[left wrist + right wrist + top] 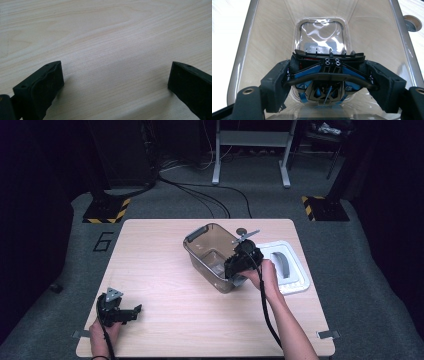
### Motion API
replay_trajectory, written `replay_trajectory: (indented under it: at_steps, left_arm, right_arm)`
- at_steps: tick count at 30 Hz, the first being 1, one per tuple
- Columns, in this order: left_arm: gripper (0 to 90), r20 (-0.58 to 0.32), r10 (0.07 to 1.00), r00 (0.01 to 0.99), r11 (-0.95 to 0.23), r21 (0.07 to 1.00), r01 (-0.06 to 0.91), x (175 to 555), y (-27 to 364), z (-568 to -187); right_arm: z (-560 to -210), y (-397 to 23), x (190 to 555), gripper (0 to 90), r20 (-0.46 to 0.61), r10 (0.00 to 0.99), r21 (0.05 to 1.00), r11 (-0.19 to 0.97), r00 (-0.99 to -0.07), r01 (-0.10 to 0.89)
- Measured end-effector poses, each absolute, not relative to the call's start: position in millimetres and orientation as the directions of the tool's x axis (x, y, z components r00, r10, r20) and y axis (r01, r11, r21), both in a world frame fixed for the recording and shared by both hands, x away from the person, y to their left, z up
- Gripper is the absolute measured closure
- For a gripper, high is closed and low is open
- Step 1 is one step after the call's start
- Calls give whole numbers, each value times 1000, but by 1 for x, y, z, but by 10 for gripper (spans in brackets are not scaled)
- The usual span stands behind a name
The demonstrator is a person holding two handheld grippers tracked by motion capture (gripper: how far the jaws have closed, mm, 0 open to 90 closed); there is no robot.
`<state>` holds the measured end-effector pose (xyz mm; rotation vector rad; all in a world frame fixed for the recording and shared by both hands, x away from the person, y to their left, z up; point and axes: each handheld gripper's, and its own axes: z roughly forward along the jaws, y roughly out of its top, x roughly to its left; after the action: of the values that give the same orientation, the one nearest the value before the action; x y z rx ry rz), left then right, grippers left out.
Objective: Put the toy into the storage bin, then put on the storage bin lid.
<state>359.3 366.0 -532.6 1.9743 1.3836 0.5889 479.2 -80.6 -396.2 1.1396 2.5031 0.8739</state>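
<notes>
My right tongs [329, 82] grip a small blue and black toy racing car [327, 75] inside the clear smoky plastic container [202, 251] on the bench [165, 320]. If I release too high, it may bounce and tip over. My left tongs [115, 82] rest open and empty.

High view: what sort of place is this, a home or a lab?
Probably a lab or recording studio: a bare wooden table on grey carpet, hazard-striped stand bases, loose floor cables, dark surroundings.
</notes>
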Motion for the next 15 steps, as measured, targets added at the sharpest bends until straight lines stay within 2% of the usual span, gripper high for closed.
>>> replay_trajectory:
  at_steps: [15]
  left_arm:
    - [3, -2, 939, 343, -236, 723, 650, 359, 366, -532]
  right_arm:
    - [-396, -83, 475, 234, 21, 758, 607, 508, -651, 611]
